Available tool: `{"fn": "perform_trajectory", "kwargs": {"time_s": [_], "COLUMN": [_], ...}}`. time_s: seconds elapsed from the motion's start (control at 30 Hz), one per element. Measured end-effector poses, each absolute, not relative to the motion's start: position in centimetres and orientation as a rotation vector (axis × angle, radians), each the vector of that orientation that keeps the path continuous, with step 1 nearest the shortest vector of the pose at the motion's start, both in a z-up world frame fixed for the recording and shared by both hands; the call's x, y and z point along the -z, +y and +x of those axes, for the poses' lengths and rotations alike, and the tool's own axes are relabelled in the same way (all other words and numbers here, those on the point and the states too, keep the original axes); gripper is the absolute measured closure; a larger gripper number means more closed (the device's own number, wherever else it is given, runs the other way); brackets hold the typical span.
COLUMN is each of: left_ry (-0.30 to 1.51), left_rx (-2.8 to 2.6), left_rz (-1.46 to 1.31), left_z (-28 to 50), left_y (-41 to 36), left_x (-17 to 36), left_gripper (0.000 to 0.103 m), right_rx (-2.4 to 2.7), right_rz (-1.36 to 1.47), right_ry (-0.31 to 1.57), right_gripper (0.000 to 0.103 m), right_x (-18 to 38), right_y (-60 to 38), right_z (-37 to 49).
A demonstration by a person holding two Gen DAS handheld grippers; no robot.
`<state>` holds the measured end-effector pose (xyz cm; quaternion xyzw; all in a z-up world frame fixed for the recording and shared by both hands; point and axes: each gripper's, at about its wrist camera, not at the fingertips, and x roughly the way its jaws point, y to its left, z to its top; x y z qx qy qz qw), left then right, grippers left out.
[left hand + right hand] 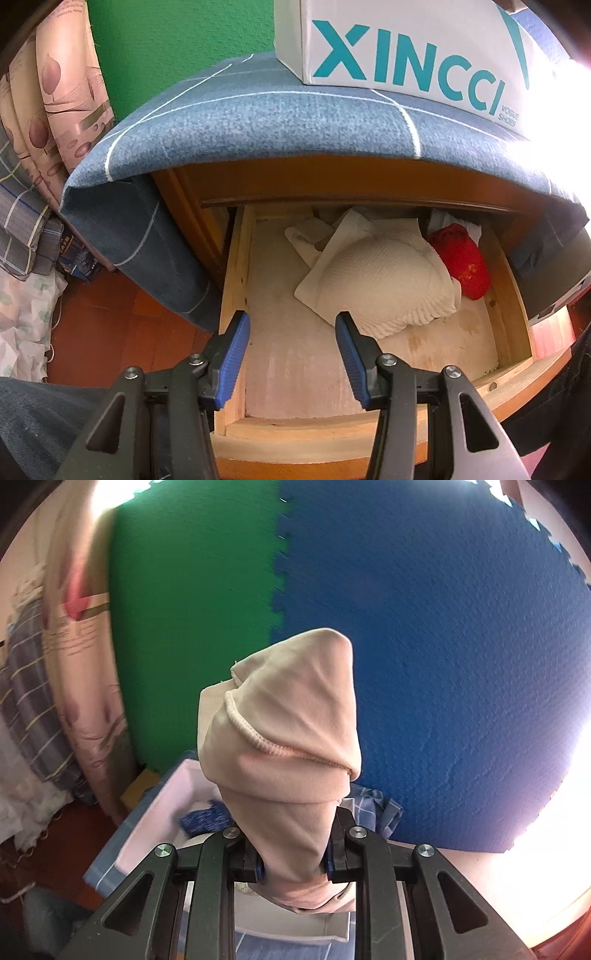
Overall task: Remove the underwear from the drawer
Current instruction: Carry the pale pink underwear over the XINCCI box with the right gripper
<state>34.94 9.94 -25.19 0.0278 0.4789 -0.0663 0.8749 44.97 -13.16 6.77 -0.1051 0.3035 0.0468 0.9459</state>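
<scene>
Beige rolled underwear [284, 738], ribbed hem

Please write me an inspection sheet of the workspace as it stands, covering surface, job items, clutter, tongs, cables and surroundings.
Surface: wooden drawer pulled open under a blue checked cloth; left part of its floor bare.
Job's things: beige underwear clamped in the right tongs, lifted before the wall.
Clutter: white ribbed fabric and a red item in the drawer; shoe box on top.
Tongs: left tongs open, empty, over the drawer; right shut on the underwear.
Cables: a thin white cord on the floor at left.
Surroundings: green foam mat and blue foam mat on the wall; floral curtain.
</scene>
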Motion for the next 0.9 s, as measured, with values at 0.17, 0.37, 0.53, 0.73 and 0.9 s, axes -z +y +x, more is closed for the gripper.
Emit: {"fn": "perform_trajectory", "kwargs": {"time_s": [0.17, 0.37, 0.53, 0.73, 0.9], "left_ry": [1.009, 1.019, 1.023, 1.036, 1.051], "left_rx": [0.153, 0.173, 0.189, 0.212, 0.233], "left_rz": [0.054, 0.036, 0.010, -0.001, -0.001], "left_z": [34.9, 34.9, 34.9, 34.8, 34.9], "left_y": [9.7, 9.5, 9.6, 9.2, 8.7], "left_x": [25.3, 25.4, 25.3, 25.5, 25.8], "left_gripper": [0.054, 0.054, 0.054, 0.054, 0.054], "right_rx": [-0.051, -0.020, -0.021, -0.002, 0.005], "right_rz": [-0.237, -0.229, -0.195, -0.170, -0.148], "right_ry": [0.643, 0.689, 0.763, 0.852, 0.937], "right_gripper": [0.083, 0.082, 0.082, 0.082, 0.082], "right_x": [-4.8, -2.8, 0.0, 3.8, 6.5], "right_y": [-12.9, -12.8, -12.7, -13.5, -14.5], "right_z": [48.2, 51.5, 53.6, 55.3, 56.2]}}
